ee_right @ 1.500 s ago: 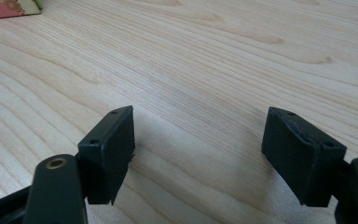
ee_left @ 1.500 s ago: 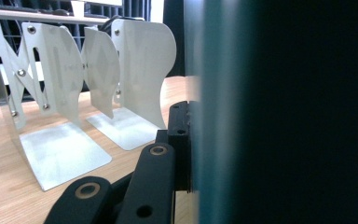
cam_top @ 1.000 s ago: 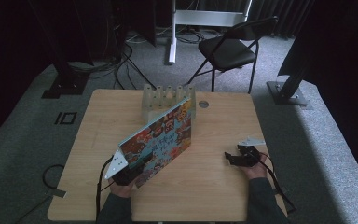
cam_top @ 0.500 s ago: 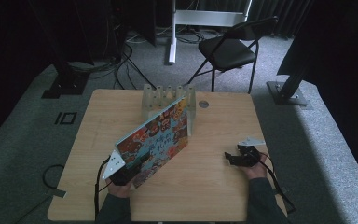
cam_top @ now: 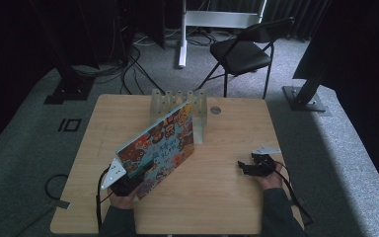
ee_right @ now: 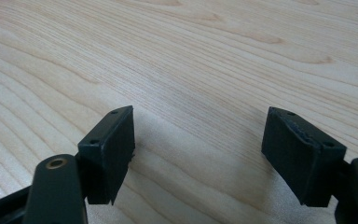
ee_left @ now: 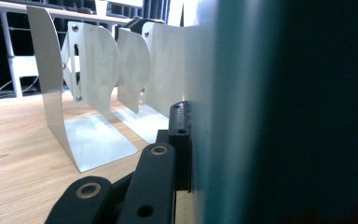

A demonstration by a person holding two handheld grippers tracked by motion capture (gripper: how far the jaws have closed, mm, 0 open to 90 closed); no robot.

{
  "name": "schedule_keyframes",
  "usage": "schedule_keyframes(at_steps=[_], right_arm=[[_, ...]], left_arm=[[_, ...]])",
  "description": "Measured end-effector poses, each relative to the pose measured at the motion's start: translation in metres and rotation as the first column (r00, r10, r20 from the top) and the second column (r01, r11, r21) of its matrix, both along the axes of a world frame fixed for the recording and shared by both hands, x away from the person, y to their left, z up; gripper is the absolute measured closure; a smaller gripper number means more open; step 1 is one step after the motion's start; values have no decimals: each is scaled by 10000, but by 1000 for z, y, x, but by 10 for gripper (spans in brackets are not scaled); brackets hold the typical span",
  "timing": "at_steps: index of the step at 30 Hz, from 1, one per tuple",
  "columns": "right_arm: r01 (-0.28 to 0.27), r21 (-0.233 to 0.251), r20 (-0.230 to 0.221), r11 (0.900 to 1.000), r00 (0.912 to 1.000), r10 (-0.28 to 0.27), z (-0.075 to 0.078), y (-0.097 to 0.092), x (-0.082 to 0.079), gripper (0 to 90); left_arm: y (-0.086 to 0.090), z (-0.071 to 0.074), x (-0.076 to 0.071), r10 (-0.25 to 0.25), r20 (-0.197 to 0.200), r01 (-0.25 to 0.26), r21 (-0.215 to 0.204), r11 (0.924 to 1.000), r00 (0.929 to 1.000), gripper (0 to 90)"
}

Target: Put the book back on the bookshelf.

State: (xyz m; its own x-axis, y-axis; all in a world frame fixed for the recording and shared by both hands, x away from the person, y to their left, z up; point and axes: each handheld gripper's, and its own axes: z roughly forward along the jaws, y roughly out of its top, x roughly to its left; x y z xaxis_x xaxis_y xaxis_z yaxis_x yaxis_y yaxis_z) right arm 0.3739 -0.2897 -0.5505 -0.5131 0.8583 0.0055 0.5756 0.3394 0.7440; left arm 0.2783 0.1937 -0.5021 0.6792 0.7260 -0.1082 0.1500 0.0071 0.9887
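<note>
Ahead of the left gripper (cam_top: pixel 128 183), past the book's far end, a rack of white metal bookends (cam_top: pixel 177 106) stands on the table (cam_top: pixel 217 197); in the left gripper view 2 upright plates (ee_left: pixel 88 70) sit just left of the book's line, their flat feet on the wood. The book's far corner is right at the rack, whether touching I cannot tell. A small round disc (cam_top: pixel 215 110) lies on the table right of the rack. A black folding chair (cam_top: pixel 242 49) stands on the floor beyond the table, well apart.

The book (cam_top: pixel 160 145), colourful cover, is tilted, its near lower corner in the left gripper and the rest rising away toward the rack. Left jaws are clamped on that corner; in the left gripper view 1 black pad presses flat on the white cover (ee_left: pixel 200 93).

The right gripper (cam_top: pixel 256 165) rests low on bare table, well to the right of the book, jaws spread wide, nothing between them (ee_right: pixel 198 154).
</note>
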Motion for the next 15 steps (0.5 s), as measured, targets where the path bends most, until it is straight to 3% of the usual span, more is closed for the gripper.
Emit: schedule_keyframes(at_steps=[11, 15], right_arm=[[-2, -1, 0, 10000, 10000, 2, 0, 0, 0, 253], [-1, -1, 0, 10000, 10000, 1, 0, 0, 0, 253]], left_arm=[[4, 5, -4, 279, 236, -285, 242, 9993, 9993, 810], [9, 5, -4, 371, 186, -374, 132, 9992, 9991, 810]])
